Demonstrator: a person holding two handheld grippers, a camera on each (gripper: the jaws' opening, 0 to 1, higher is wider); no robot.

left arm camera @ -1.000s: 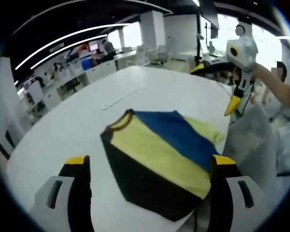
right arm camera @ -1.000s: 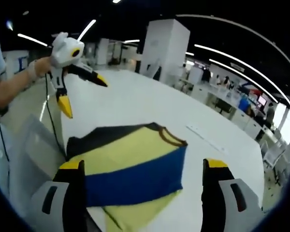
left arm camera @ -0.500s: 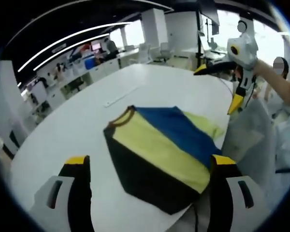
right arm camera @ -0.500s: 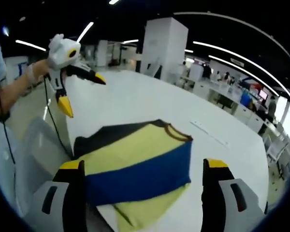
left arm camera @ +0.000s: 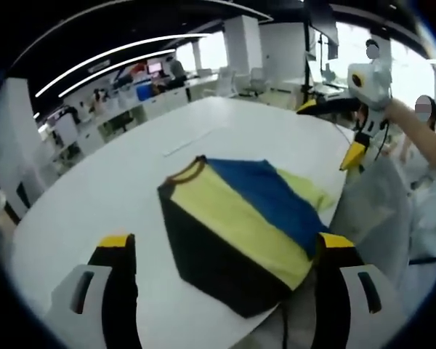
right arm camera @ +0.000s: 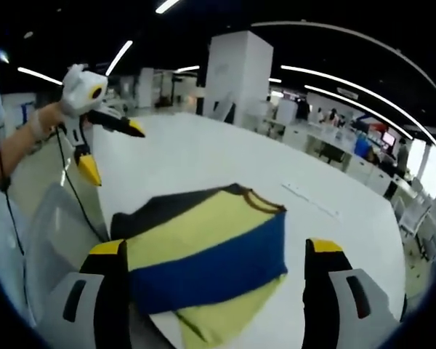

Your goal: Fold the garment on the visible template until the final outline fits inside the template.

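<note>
Open-plan office, dark ceiling with long light strips (left arm camera: 116, 62), white pillar (right arm camera: 236, 73), rows of desks (right arm camera: 334, 142) in back. Large white rounded tabletop (left arm camera: 94, 196) carries the garment (left arm camera: 240, 225), a folded shirt in black, yellow and blue bands with a brown collar (left arm camera: 185, 171); it lies near the tabletop's edge on the person's side, flat, a yellow part sticking out beyond the blue band. In the right gripper view the garment (right arm camera: 203, 251) sits between that view's own jaws, collar (right arm camera: 258, 200) on the far side, black band toward the tabletop (right arm camera: 203, 160) edge. No template outline can be made out under the garment. A thin white strip (left arm camera: 196, 138) lies on the tabletop beyond the garment, well apart from it. Left gripper (left arm camera: 225, 251): jaws spread wide, nothing between them, raised above the garment, not touching. Right gripper (right arm camera: 214, 251): jaws also wide apart, empty, above the garment. In the right gripper view, the left gripper (right arm camera: 109, 149) is held in the air off the tabletop's edge, yellow-tipped jaws splayed. In the left gripper view, the right gripper (left arm camera: 330, 131) likewise is up in the air beside the tabletop edge, jaws splayed, a hand (left arm camera: 400, 116) behind it. A clear plastic chair back (left arm camera: 370, 203) stands beside the garment's end of the tabletop.
</note>
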